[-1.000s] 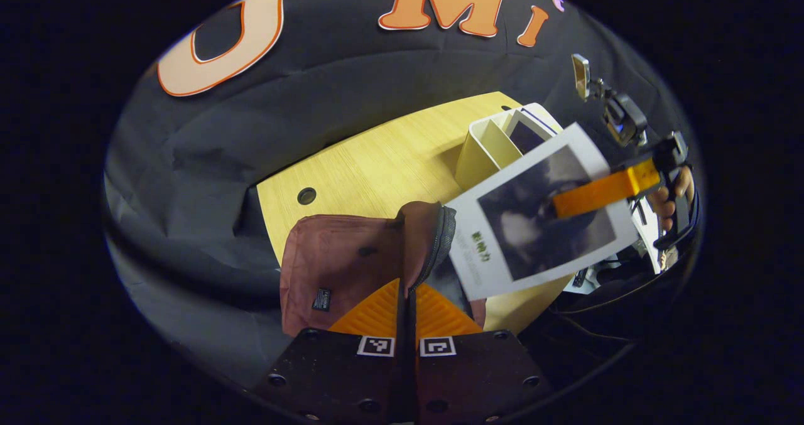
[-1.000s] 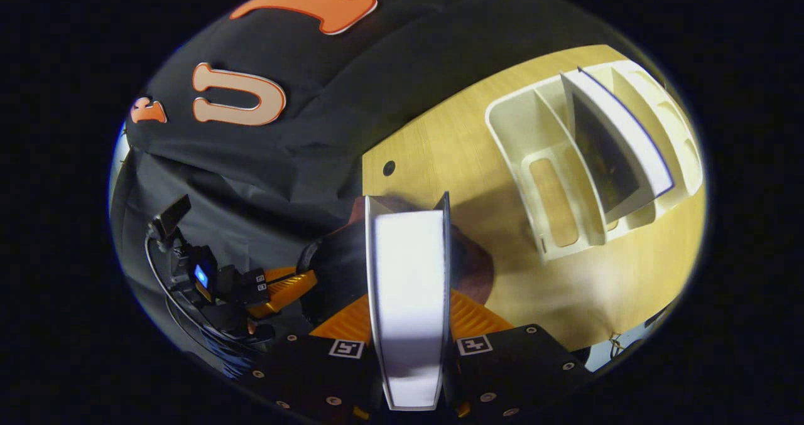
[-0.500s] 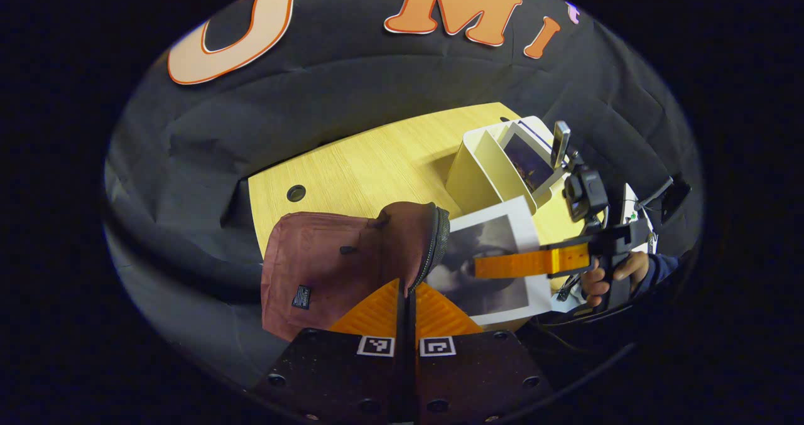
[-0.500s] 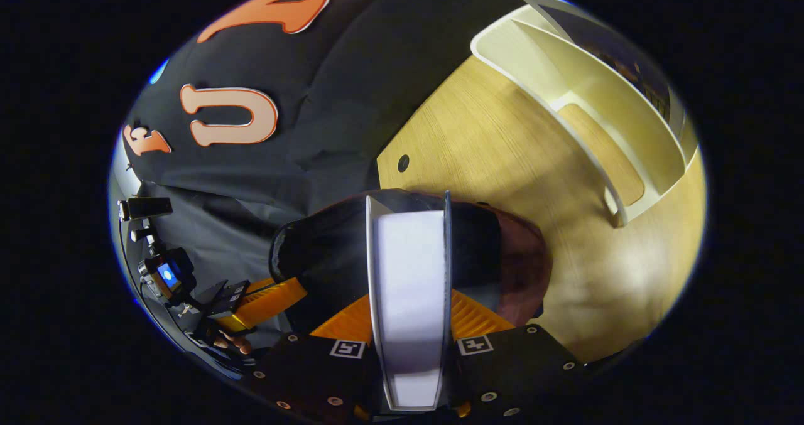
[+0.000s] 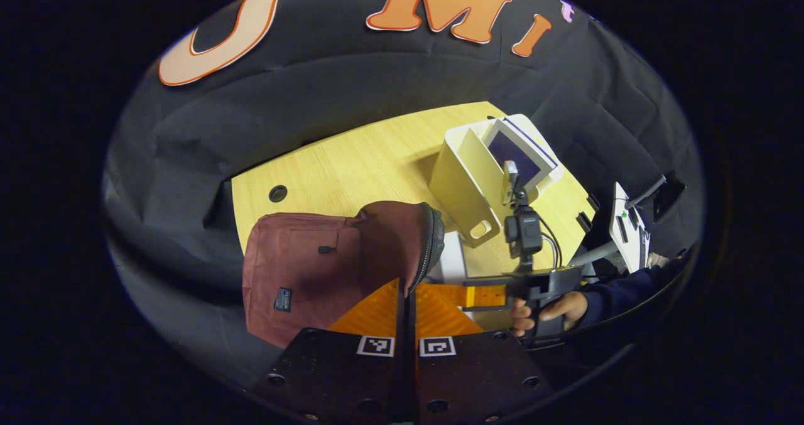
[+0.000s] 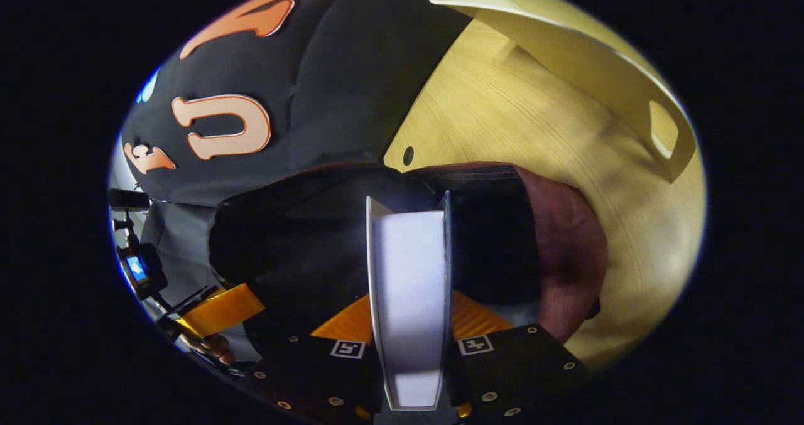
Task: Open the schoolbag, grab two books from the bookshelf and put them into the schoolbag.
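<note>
At frame centre, we feed a book (image 6: 409,299) into the schoolbag (image 5: 339,265).
Our right gripper (image 6: 408,324) jaws clamp the book; left gripper (image 5: 406,299) jaws pinch the bag's zipper edge. Bookshelf (image 5: 483,174) stands upper right on the tabletop (image 5: 352,167).

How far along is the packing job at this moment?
Done: the schoolbag is open, its flap pinched by the left gripper. In hand: the right gripper grips a white book and is pushing it into the bag's dark opening. Left: releasing this book, then fetching the one standing in the bookshelf.
</note>
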Demonstrator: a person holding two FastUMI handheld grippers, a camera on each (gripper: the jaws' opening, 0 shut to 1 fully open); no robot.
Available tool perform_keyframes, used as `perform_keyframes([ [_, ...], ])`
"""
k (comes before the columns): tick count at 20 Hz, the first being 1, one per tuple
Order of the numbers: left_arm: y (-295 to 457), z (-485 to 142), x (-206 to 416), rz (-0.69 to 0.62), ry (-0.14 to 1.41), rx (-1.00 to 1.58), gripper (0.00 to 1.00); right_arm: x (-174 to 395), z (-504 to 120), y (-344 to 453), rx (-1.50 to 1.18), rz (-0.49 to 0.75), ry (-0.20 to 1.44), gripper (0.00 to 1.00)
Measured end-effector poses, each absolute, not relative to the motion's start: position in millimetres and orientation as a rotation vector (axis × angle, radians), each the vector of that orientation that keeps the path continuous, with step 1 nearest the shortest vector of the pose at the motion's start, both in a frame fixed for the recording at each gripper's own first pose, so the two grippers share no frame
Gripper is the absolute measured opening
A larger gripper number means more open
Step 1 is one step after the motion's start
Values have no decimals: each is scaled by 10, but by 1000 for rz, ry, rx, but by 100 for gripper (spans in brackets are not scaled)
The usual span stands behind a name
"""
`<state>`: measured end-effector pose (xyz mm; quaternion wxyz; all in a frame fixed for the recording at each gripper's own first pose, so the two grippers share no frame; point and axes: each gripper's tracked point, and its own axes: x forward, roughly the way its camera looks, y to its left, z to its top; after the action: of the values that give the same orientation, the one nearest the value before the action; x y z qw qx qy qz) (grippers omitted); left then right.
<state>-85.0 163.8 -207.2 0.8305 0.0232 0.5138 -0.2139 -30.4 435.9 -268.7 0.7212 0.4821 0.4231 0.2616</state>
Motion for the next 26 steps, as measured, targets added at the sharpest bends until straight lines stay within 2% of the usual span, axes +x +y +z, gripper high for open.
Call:
perform_keyframes([
  [7, 1488, -2100, -885, -478, 1081, 9, 1, -154, -2828, 4629, 1077, 555, 877, 39],
  [12, 1471, -2130, -871, -483, 1088, -33, 1, -84, -2947, 4688, 1025, 482, 875, 42],
  [13, 1480, -2135, -849, -484, 1084, -39, 1, -98, -2967, 4639, 1005, 470, 885, 45],
  [14, 1509, -2140, -827, -478, 1081, -41, 1, -95, -3000, 4584, 986, 451, 897, 51],
  [16, 1539, -2132, -804, -476, 1076, -56, 1, -93, -3040, 4440, 956, 422, 918, 75],
  [17, 1531, -2139, -807, -480, 1077, -72, 1, -122, -3071, 4370, 938, 411, 939, 66],
  [18, 1530, -2149, -805, -478, 1079, -86, 1, -141, -3082, 4301, 928, 404, 953, 95],
  [26, 1446, -2241, -784, -481, 1073, -87, 1, -417, -3244, 3396, 672, 313, 1004, 98],
])
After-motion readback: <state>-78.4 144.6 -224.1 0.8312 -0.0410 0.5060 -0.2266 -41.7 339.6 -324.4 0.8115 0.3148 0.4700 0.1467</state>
